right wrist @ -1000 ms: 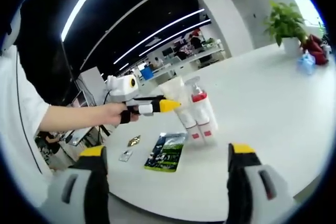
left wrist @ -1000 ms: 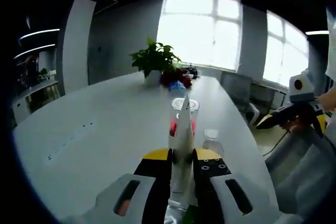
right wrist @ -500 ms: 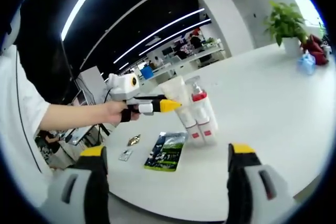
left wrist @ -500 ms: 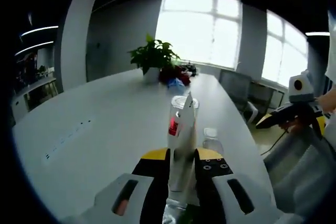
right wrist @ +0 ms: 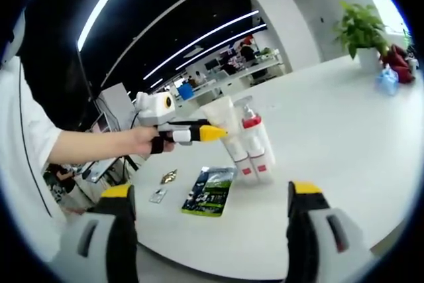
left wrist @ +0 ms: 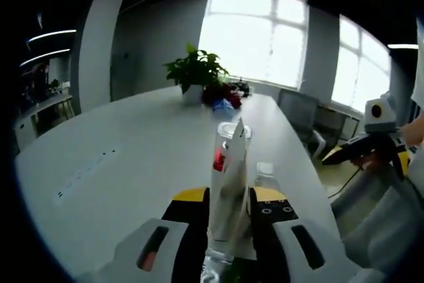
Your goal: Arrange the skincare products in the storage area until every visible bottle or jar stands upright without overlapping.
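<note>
Left gripper (left wrist: 228, 220) lowered slightly, still clamping upright white tube (left wrist: 227, 183), right gripper (right wrist: 209, 230) agape

A potted plant (left wrist: 194, 76) stands at the white table's (left wrist: 132, 157) far end, windows (left wrist: 255, 38) behind it. A green packet (right wrist: 211, 191) lies flat near the table edge.

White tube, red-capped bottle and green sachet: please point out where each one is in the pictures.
white tube (left wrist: 226, 190): left gripper view, middle of its body between the jaws.
red-capped bottle (right wrist: 250, 122): right gripper view, its red cap.
green sachet (right wrist: 211, 191): right gripper view, centre of its flat face.
</note>
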Demonstrator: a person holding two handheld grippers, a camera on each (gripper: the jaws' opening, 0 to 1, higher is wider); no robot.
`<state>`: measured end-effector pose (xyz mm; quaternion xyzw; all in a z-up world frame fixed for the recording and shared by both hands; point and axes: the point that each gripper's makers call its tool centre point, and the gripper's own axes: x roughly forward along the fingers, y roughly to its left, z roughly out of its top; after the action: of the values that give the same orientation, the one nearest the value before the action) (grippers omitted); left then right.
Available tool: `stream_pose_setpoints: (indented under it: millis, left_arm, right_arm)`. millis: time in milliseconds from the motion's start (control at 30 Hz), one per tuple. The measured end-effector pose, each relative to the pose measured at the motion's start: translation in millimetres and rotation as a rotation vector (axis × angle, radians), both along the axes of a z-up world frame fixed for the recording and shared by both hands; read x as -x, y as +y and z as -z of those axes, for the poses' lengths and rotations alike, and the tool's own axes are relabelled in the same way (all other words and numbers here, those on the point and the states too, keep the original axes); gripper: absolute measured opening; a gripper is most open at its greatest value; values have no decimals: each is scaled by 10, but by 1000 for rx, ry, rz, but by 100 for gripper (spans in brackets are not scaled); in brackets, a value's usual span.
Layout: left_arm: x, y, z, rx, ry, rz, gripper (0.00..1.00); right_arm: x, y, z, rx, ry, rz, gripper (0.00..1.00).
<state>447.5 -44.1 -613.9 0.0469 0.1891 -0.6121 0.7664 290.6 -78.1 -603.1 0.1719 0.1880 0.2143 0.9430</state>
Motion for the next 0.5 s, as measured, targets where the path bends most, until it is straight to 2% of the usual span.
stream_pose_setpoints:
  millis: [100, 233, 333, 500]
  left_arm:
    - [34, 27, -16, -5, 1, -4, 24]
    - [78, 79, -58, -2, 5, -18, 34]
    - [108, 142, -74, -4, 9, -35, 37]
    - [153, 323, -65, -25, 11, -86, 47]
  right_arm:
    - [-2, -5, 2, 7, -1, 2, 96]
    - [-7, -17, -15, 9, -10, 10, 96]
    - [-8, -20, -23, 9, -14, 13, 97]
    - [-5, -18, -17, 30, -18, 11, 97]
